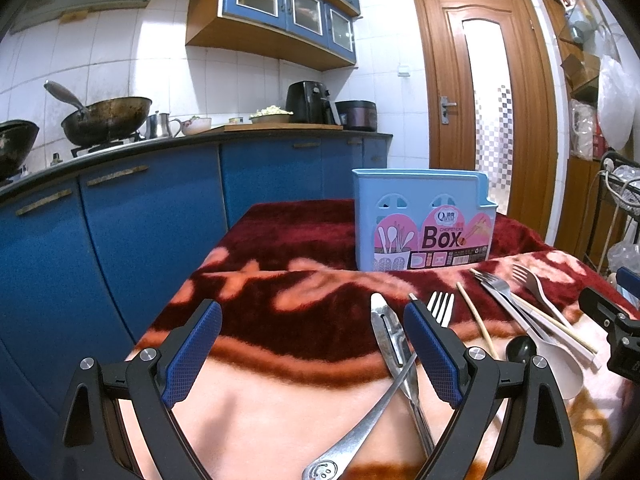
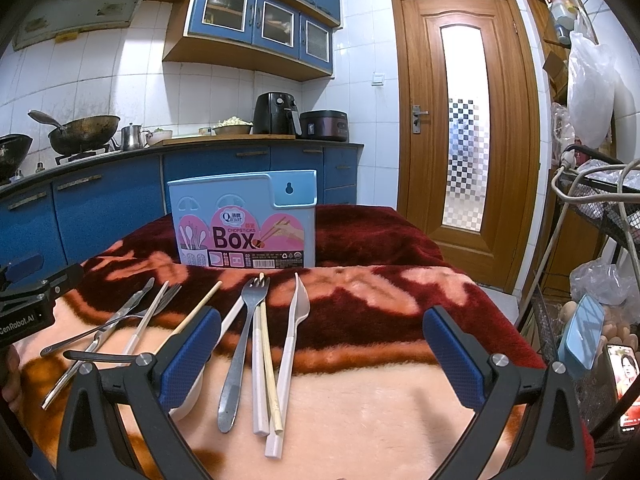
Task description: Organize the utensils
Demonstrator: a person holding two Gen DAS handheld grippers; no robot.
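Observation:
A light blue chopsticks box [image 1: 424,224] [image 2: 244,220] stands upright at the back of the blanket-covered table [image 1: 280,400] [image 2: 380,420]. In front of it lie loose utensils: a metal fork [image 2: 240,344], white chopsticks [image 2: 258,372], a wooden chopstick [image 2: 269,364] and a white plastic fork [image 2: 292,340]. Further left are a metal peeler [image 1: 390,336], a spoon handle [image 1: 360,432], a small fork [image 1: 440,308] and a white spoon [image 1: 560,364]. My left gripper [image 1: 312,352] is open above the table's left part, its right finger over the peeler. My right gripper [image 2: 320,354] is open above the forks and chopsticks.
Blue kitchen cabinets [image 1: 120,240] run along the left, with a wok [image 1: 108,120] on the counter. A wooden door [image 2: 464,140] is behind the table. On the right stand a wire rack [image 2: 600,208], a phone [image 2: 624,384] and plastic bags.

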